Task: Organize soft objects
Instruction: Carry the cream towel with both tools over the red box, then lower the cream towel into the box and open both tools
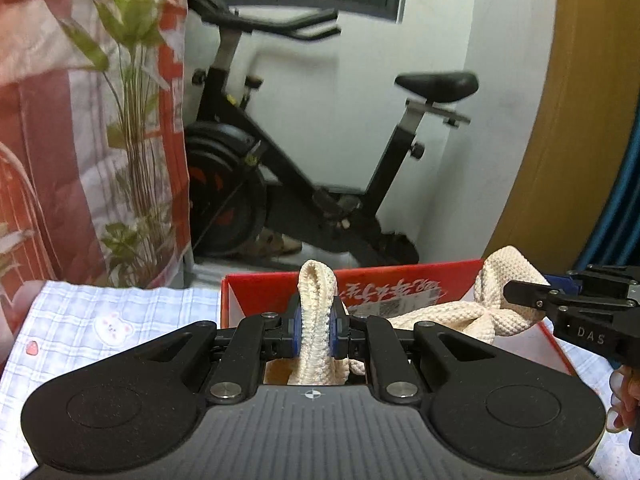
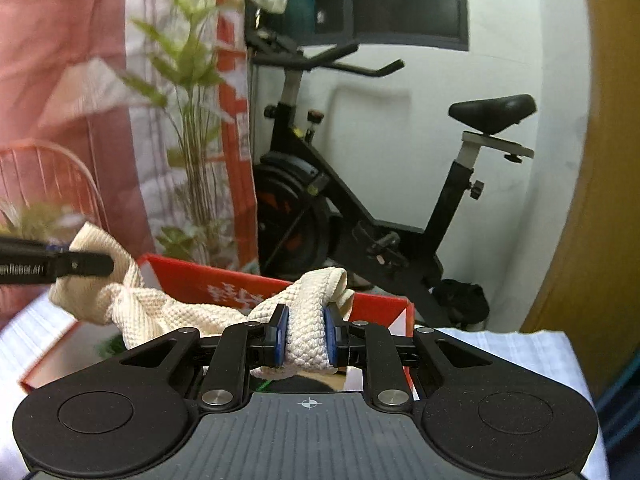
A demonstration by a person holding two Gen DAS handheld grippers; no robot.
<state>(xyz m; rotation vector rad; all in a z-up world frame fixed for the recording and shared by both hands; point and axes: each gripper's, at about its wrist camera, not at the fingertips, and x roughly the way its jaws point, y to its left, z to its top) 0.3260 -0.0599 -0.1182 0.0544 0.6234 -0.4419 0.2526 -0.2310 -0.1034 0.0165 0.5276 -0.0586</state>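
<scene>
The left gripper [image 1: 316, 330] has its jaws clamped on one end of a cream knitted cloth [image 1: 448, 316], and a fold of the cloth stands up between the blue pads [image 1: 296, 326]. The right gripper [image 2: 306, 336] has its jaws clamped on the other end of the same cloth [image 2: 180, 312], which is bunched thick between its pads. The cloth hangs between the two grippers, lifted over an open red box [image 1: 400, 280] with white characters printed on its inner wall. In the left wrist view, the right gripper [image 1: 532, 296] enters from the right edge, and fingers [image 1: 624, 396] of the person's hand are seen under it. The box rests on a worktop covered with a light blue checked cloth [image 1: 120, 320] that has a small bear print. Behind the box stand a black exercise bike [image 1: 304, 168], a green plant [image 1: 132, 128] and a red and white curtain [image 1: 48, 100], in front of a white wall.
</scene>
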